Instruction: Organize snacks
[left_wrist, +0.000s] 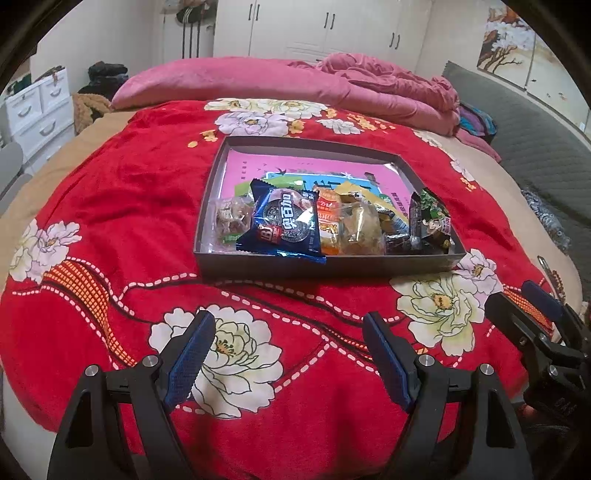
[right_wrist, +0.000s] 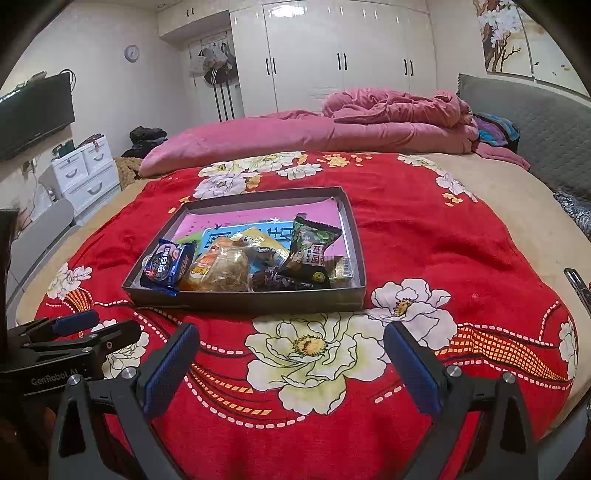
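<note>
On the bed, over a red flowered blanket (left_wrist: 110, 206), stands a shallow grey box (left_wrist: 325, 264) and all the snacks that I can see lie inside it: a blue biscuit packet (left_wrist: 282, 225) at the near left, an orange packet (left_wrist: 328, 221) and a clear bag (left_wrist: 360, 229) in the middle, a dark green packet (left_wrist: 432, 218) at the right. No snack shows on the blanket around the box. The packets crowd the near half and overlap; the far half shows only pink paper. So the collecting seems done, and perhaps only tidying is left. The left gripper (left_wrist: 288, 354) and the right gripper (right_wrist: 291, 362) hover before the box, both with jaws wide apart and holding nothing.
</note>
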